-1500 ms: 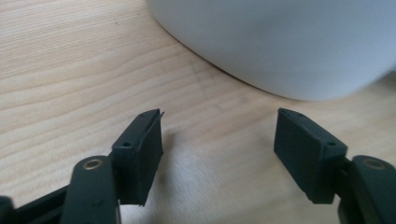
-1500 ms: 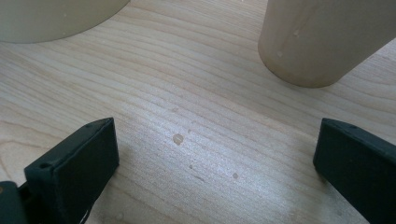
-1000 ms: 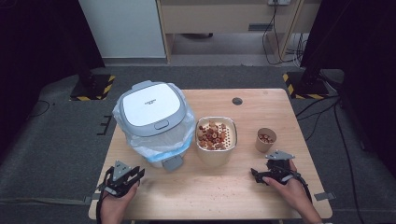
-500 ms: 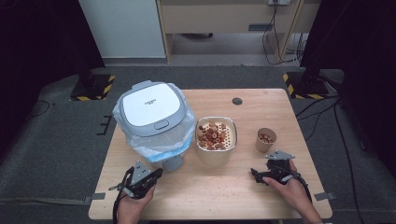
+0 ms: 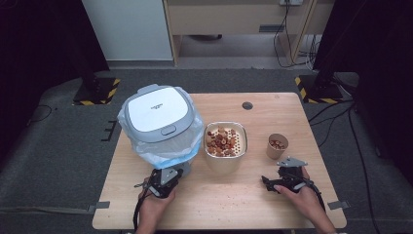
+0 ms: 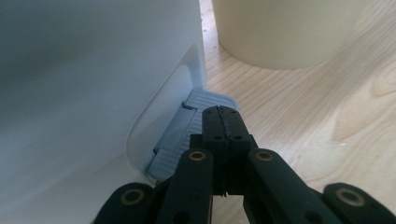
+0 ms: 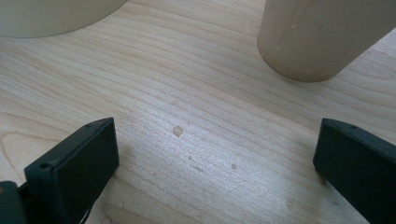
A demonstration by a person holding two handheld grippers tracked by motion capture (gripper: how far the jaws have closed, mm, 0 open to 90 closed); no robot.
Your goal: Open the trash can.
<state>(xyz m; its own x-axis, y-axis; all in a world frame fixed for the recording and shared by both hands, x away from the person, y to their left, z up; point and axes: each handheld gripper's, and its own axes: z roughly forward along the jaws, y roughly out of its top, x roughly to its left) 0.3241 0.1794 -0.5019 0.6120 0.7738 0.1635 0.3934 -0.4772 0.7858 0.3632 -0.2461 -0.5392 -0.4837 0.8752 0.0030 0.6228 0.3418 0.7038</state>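
From above the near edge, the high view looked forward and down over the whole table (image 5: 272,105). Each gripper view sat low and close over the wood; both caught the cream bowl (image 6: 285,32).

We see our right gripper (image 7: 215,172) with its black jaws spread wide over the bare wooden table (image 7: 187,84). A tan paper cup (image 7: 322,32) stands at one o'clock, and a cream bowl's wall (image 7: 51,14) curves at eleven o'clock.
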